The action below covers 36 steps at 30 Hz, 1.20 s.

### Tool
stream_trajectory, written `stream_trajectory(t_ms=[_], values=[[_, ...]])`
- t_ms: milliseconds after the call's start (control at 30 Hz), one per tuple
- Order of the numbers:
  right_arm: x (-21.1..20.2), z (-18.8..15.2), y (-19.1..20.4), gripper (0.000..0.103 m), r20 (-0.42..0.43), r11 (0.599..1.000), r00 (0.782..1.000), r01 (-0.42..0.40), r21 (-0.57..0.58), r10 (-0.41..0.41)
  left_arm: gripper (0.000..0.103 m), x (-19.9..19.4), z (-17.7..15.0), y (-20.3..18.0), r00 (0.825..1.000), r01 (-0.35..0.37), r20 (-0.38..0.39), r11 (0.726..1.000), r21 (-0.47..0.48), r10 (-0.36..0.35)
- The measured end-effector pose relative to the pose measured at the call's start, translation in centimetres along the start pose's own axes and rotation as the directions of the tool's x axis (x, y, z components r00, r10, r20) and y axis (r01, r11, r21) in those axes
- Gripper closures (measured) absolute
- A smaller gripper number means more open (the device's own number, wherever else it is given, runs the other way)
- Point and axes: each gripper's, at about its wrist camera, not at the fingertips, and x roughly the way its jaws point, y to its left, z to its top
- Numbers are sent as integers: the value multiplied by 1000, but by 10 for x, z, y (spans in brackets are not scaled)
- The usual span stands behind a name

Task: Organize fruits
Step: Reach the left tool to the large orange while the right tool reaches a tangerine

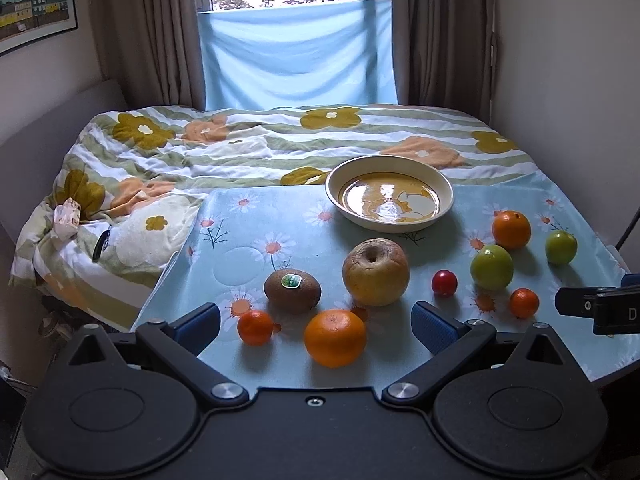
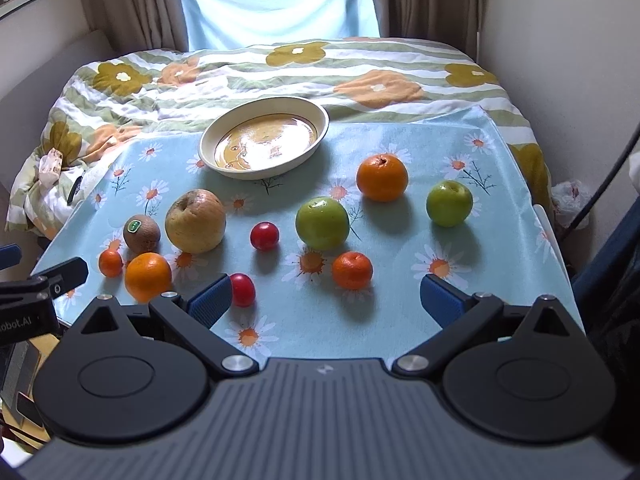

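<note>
Your left gripper (image 1: 316, 318) and right gripper (image 2: 326, 294) both gape wide, holding nothing, above the near edge of the daisy-print tablecloth (image 2: 500, 248). The kiwi (image 1: 292, 290) beside the yellow apple (image 1: 375, 272) wears a green sticker, its print too small to read. The bowl (image 1: 449, 194) sits far.

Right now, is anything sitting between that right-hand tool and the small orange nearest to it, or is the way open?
Nothing visible blocks it. The right gripper is open, and the small orange sits just ahead on bare tablecloth. A small red fruit lies beside the left of its fingers, off that line.
</note>
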Motion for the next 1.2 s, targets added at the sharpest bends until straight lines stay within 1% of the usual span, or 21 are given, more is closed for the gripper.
stream_trajectory(t_ms=[100, 267, 333, 400, 533, 633, 700, 767, 867, 967, 1033, 1200], values=[[18, -4, -7, 0, 11, 999, 1000, -3, -35, 4, 1, 15, -9, -4, 999, -38, 4, 998, -42, 38], [48, -14, -18, 0, 17, 998, 1000, -23, -61, 24, 2, 41, -21, -9, 997, -78, 5, 992, -95, 79], [59, -18, -21, 0, 12, 998, 999, -31, -59, 32, 3, 50, -24, -12, 995, -94, 5, 990, -103, 95], [70, -21, -24, 0, 5, 998, 999, -37, -53, 38, 7, 58, -28, -14, 995, -102, -1, 989, -105, 102], [86, -27, -25, 0, 8, 997, 999, -43, -58, 43, 7, 74, -35, -18, 993, -116, -15, 987, -108, 115], [94, -30, -23, 0, 8, 996, 999, -39, -78, 40, 13, 84, -40, -21, 993, -120, -21, 987, -107, 119], [97, -31, -25, 0, 7, 996, 999, -50, -69, 51, 17, 89, -42, -22, 993, -119, -26, 987, -109, 117], [99, -32, -26, 2, 11, 996, 998, -57, -63, 57, 21, 93, -43, -24, 993, -117, -30, 987, -111, 115], [103, -32, -27, 4, 17, 996, 998, -53, -68, 54, 24, 98, -42, -25, 993, -118, -27, 987, -111, 116], [108, -31, -27, 9, 10, 996, 999, -46, -70, 46, 38, 106, -43, -26, 994, -107, -41, 988, -115, 103], [110, -30, -28, 15, 8, 997, 999, -46, -67, 47, 38, 107, -44, -26, 994, -105, -40, 986, -126, 101], [115, -29, -29, 25, 11, 998, 999, -40, -58, 41, 40, 105, -46, -28, 995, -101, -32, 988, -116, 98]])
